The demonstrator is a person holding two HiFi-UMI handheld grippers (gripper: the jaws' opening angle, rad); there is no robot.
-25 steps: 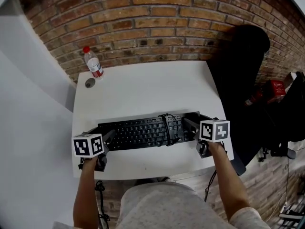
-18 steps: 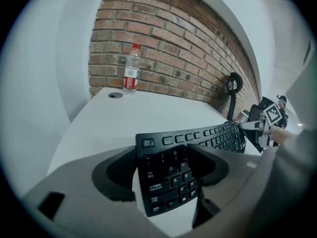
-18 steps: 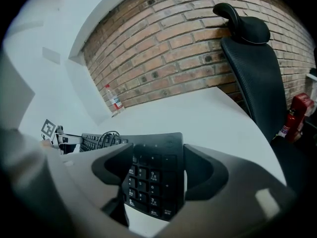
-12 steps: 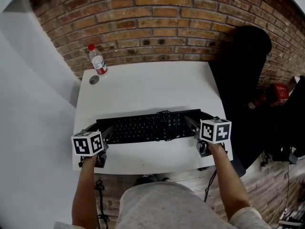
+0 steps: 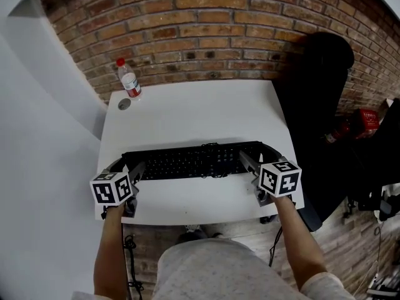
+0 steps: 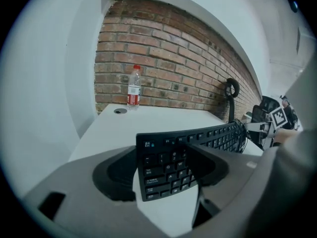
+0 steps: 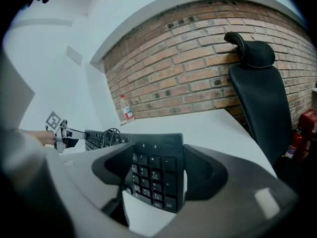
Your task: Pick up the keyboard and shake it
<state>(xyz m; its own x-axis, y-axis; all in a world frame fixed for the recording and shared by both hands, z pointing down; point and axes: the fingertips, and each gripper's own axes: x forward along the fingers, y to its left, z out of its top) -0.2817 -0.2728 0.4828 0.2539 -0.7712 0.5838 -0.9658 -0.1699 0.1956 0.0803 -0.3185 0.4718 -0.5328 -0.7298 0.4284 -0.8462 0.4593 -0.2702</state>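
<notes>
Head view: we hold the keyboard tilted above the table, near its front edge. Left gripper view: our left gripper clamps its left end. Right gripper view: our right gripper clamps its number-pad end.

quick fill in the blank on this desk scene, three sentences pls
1. The left tool and the right tool each clamp one ____ of the long black plastic keyboard.
2. The clear plastic bottle at the far left corner of the white table has a ____ cap.
3. The wall behind it is built of ____.
Missing words: end; red; brick
</notes>
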